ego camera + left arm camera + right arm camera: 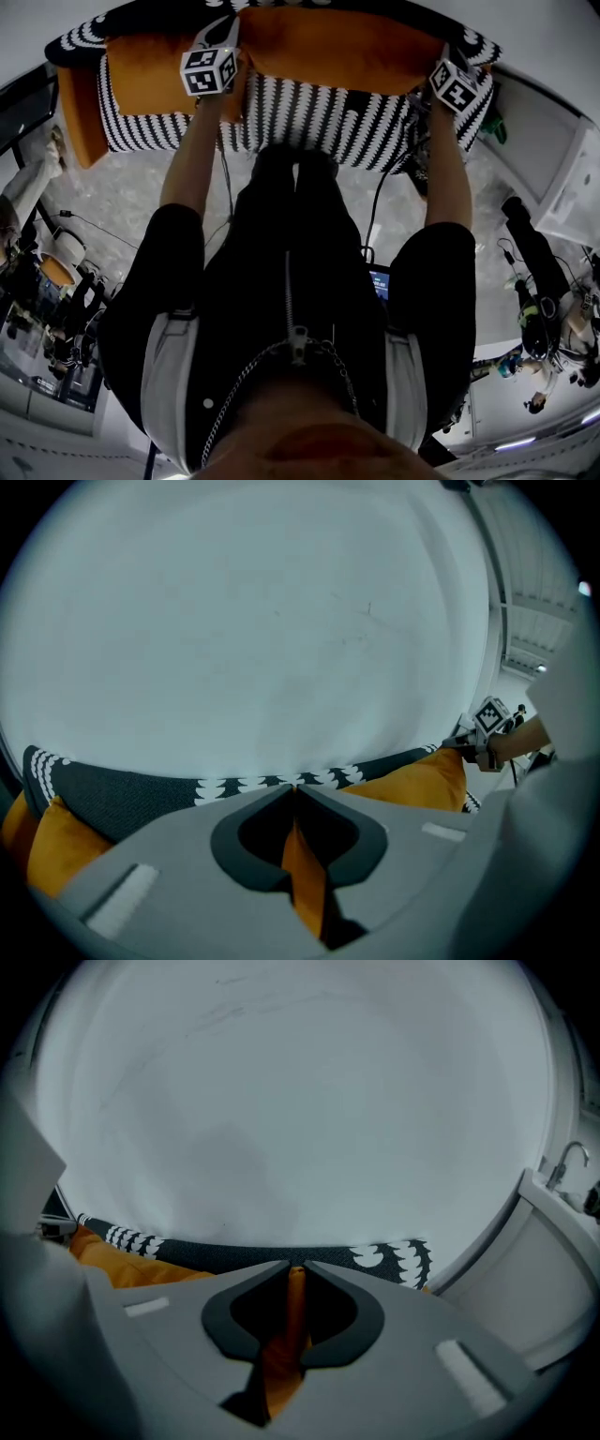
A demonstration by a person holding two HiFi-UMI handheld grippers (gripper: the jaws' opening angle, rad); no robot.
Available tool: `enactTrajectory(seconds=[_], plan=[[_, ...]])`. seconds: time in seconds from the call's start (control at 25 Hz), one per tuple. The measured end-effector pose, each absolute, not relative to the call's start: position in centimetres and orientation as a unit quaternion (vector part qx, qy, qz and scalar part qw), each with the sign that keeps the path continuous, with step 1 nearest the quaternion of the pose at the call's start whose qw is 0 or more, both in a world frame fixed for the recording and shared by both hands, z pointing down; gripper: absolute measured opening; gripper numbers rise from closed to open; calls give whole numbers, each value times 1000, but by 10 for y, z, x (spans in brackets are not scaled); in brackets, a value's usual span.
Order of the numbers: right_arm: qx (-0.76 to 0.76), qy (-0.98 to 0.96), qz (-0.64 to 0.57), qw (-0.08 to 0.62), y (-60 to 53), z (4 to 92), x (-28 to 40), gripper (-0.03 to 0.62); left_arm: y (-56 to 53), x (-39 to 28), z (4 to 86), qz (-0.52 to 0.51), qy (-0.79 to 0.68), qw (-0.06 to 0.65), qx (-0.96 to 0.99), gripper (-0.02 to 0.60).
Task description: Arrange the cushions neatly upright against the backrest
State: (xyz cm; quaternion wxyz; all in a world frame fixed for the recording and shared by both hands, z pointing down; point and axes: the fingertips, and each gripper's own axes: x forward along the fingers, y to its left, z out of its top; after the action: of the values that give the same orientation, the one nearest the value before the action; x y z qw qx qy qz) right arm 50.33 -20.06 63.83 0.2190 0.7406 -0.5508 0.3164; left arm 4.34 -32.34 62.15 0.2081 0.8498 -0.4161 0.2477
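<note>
The left tool [223, 33] meets the left end of a long orange cushion [337, 47], and the right tool [448, 61] meets its right end. From here the jaws' state cannot be made out. The cushion lies across the top of a black-and-white patterned sofa [309, 117]. Another orange cushion [145, 75] sits just left of it, touching. Cables [375, 202] trail over the pale floor [122, 192].

The sofa's backrest [80, 37] runs off the head view's top edge. The person's legs [291, 187] hide part of the front edge of the seat [328, 117]. Floor clutter [548, 328] at right is too small to tell.
</note>
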Motion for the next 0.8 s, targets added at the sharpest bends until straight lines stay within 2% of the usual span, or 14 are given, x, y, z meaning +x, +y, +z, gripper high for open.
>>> enactTrajectory(seconds=[0.2, 0.28, 0.52, 0.64, 0.8], plan=[[742, -530, 327, 248, -196, 650, 509, 45, -323, 48, 629, 261, -407, 221, 847, 30], [753, -522, 312, 251, -196, 644, 512, 71, -322, 44, 625, 261, -414, 211, 846, 66], [769, -558, 235, 208, -209, 596, 500, 77, -297, 15, 601, 247, -446, 195, 838, 71], [747, -602, 198, 200, -224, 566, 463, 72, -273, -12, 586, 246, -468, 201, 825, 71], [687, -682, 159, 192, -241, 538, 370, 69, -240, -60, 572, 254, -495, 207, 805, 71]])
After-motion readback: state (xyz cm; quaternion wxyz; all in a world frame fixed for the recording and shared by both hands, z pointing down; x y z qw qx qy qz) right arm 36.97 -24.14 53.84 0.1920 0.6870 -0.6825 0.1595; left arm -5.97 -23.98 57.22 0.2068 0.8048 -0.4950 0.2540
